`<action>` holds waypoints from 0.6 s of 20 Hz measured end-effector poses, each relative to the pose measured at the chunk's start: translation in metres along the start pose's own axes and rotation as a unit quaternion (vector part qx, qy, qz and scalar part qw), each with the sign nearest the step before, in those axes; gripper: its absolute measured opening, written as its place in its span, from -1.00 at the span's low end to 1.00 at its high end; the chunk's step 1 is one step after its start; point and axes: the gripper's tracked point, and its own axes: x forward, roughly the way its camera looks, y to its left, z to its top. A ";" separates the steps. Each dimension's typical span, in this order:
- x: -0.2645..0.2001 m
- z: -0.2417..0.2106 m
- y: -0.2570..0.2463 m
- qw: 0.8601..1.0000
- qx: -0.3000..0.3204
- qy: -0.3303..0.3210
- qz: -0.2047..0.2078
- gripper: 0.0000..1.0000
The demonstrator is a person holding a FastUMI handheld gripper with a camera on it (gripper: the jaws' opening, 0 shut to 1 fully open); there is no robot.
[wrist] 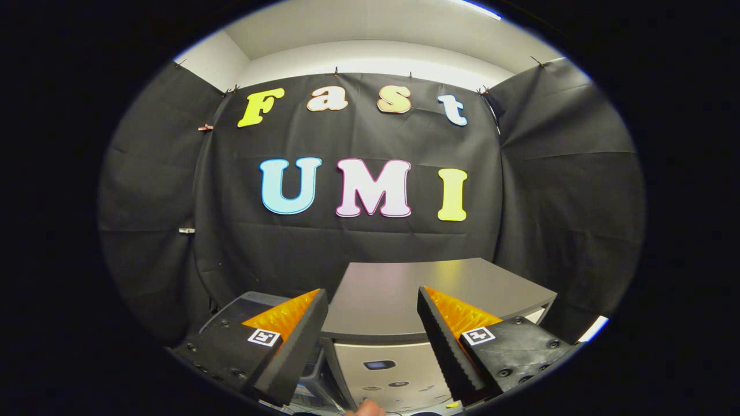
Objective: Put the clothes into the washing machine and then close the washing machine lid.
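Observation:
The washing machine (pixel 416 294) stands just ahead of and below my fingers, with a flat grey top and a light front panel (pixel 387 375) carrying a small display and buttons. My gripper (pixel 373 297) hovers above its near edge, open, with nothing between the fingers. The grey top surface shows through the gap between them. A fingertip of a person's hand (pixel 365 409) pokes in below the panel. Whether the grey top is the lid I cannot tell.
A dark bin or basket (pixel 243 309) sits to the left of the machine, partly hidden behind my left finger. Black cloth walls close in the booth behind and on both sides.

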 end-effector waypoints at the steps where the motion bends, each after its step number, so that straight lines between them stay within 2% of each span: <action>1: -0.002 -0.004 -0.012 1.000 0.000 0.004 -0.004 0.97; 7: -0.014 -0.015 -0.072 1.000 0.001 -0.006 -0.024 0.96; 12: -0.020 -0.023 -0.091 1.000 -0.004 -0.010 -0.026 0.96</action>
